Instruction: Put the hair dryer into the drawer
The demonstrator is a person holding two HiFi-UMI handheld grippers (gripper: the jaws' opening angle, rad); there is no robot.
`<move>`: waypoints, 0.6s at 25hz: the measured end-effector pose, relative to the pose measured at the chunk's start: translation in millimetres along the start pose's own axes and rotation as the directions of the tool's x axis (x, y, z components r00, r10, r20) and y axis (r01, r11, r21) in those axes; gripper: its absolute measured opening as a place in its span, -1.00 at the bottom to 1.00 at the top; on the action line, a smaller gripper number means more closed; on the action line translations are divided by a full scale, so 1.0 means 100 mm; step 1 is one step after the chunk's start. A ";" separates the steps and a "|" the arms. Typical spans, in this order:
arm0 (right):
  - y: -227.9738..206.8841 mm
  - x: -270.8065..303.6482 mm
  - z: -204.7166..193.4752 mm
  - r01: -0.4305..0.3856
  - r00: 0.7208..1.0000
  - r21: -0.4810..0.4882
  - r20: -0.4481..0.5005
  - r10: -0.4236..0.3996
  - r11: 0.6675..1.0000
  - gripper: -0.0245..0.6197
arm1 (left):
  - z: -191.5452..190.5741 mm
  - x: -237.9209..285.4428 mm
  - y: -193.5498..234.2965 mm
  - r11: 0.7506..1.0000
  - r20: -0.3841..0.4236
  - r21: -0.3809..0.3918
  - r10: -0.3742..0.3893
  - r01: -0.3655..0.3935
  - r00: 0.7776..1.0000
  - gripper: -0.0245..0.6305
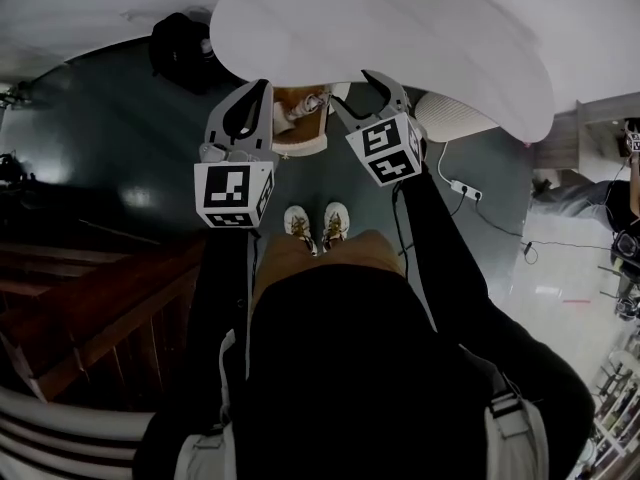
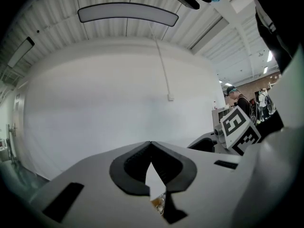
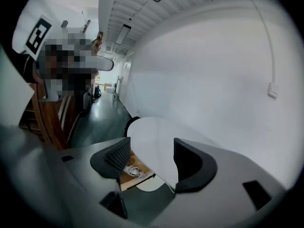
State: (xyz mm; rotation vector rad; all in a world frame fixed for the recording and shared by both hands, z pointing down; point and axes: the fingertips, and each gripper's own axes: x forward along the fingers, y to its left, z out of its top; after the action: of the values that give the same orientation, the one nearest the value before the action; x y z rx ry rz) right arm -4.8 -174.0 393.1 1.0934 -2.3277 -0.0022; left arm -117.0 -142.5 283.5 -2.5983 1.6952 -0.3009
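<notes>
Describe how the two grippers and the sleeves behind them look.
The left gripper and the right gripper are both pale grey plastic, with dark textured pads lining the jaws. Each carries a white cube printed with black square markers. The person wears black long sleeves.

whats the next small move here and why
Probably lower the open right gripper towards the open wooden drawer under the white table: neither it nor the shut left gripper holds anything, and a white corded item lies inside, possibly the dryer.
</notes>
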 end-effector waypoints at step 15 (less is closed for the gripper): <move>0.03 -0.48 0.70 -0.050 0.961 0.045 0.274 0.036 0.998 0.00 | 0.12 -0.02 0.01 0.998 0.033 -0.002 0.064 -0.064 0.997 -0.88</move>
State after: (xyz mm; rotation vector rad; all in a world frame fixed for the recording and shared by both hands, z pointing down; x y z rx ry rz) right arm -17.0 -154.1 311.2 1.1279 -2.6096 -0.0824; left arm -116.6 -141.6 271.5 -2.5286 1.7645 -0.2544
